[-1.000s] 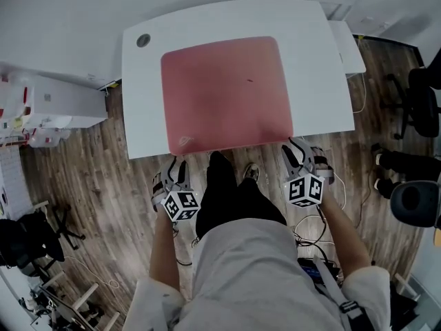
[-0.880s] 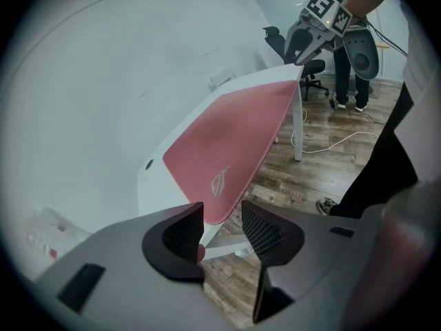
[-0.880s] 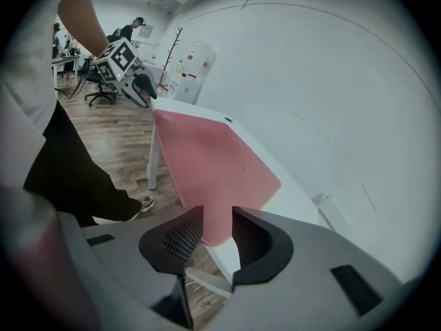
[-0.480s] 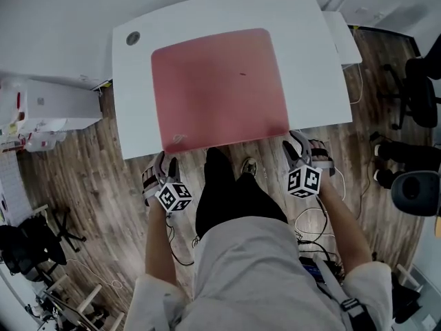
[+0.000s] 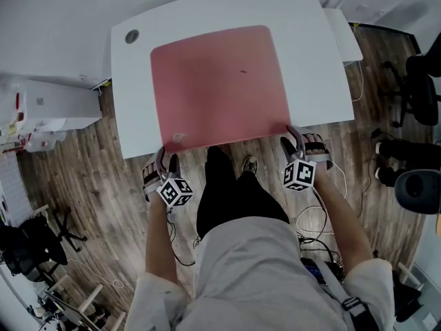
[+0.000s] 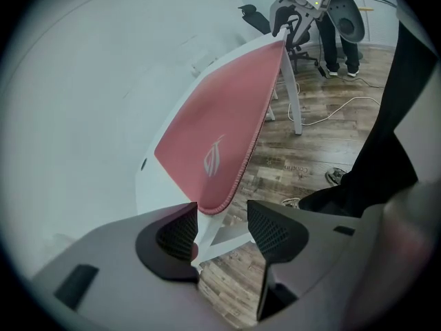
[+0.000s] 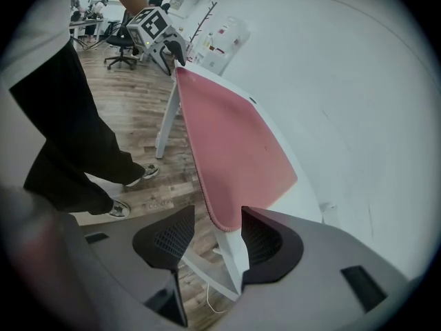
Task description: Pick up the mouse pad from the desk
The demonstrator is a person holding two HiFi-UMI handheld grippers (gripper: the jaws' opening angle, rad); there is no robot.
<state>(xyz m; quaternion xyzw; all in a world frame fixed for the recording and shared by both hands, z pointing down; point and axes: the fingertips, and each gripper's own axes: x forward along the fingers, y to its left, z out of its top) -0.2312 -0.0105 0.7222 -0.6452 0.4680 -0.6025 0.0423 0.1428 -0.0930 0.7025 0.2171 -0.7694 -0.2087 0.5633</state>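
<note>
Two wide gapes here: the left gripper [image 5: 164, 158] and right gripper [image 5: 293, 135], jaws just opening, each straddle a near corner of the mouse pad [image 5: 219, 85], unpinched, flat on the white surface [image 5: 310, 61].

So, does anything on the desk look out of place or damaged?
Slightly. The large pink rectangular mouse pad lies with its near edge just past the front edge of the white desk, so its near corners seem to overhang. A small dark speck marks its surface. Nothing looks spilled or torn.
</note>
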